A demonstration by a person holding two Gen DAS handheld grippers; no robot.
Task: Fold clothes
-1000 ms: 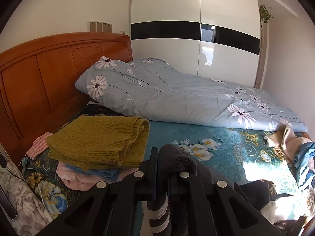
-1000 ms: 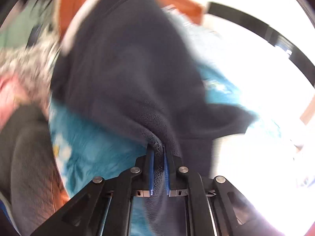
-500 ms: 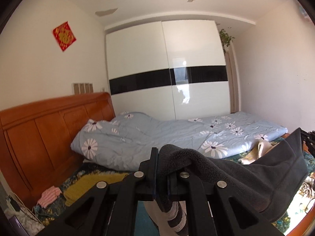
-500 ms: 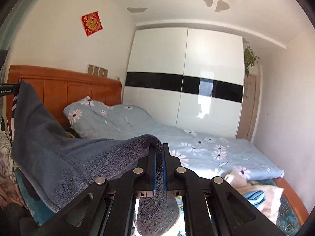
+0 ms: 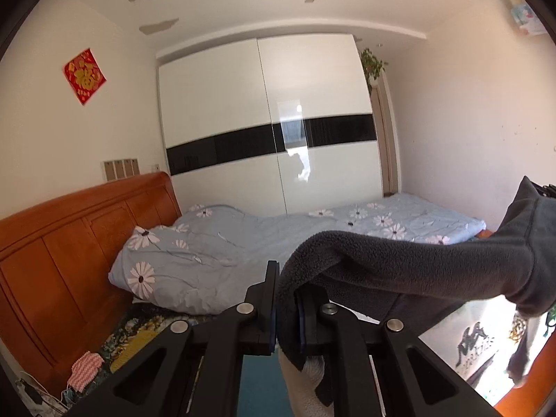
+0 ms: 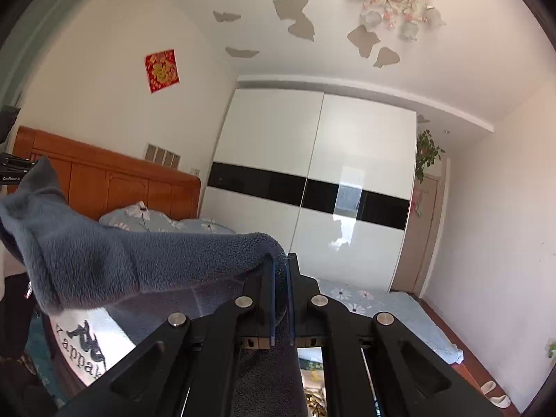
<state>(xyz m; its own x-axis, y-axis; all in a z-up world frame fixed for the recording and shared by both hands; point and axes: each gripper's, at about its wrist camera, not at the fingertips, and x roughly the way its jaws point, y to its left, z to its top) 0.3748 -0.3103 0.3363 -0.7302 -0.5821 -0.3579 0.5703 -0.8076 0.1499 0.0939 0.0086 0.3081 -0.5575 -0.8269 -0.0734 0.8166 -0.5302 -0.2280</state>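
My left gripper [image 5: 286,299] and right gripper [image 6: 281,286] each clamp the grey fleece garment [image 5: 417,264], stretched above the bed [image 5: 243,243].

1. The dark fleece garment [image 5: 399,264] is stretching between both grippers above the bed [image 5: 257,382], barring any passage straight across between them.
2. The blue floral duvet [image 5: 243,243] is lying bunched along the bed's far side, filling the room there.
3. The wooden headboard [image 5: 69,253] is closing off the bed's left end.
4. The white wardrobe [image 5: 271,132] is walling in the space beyond the bed.
5. Air above the duvet is lying open.
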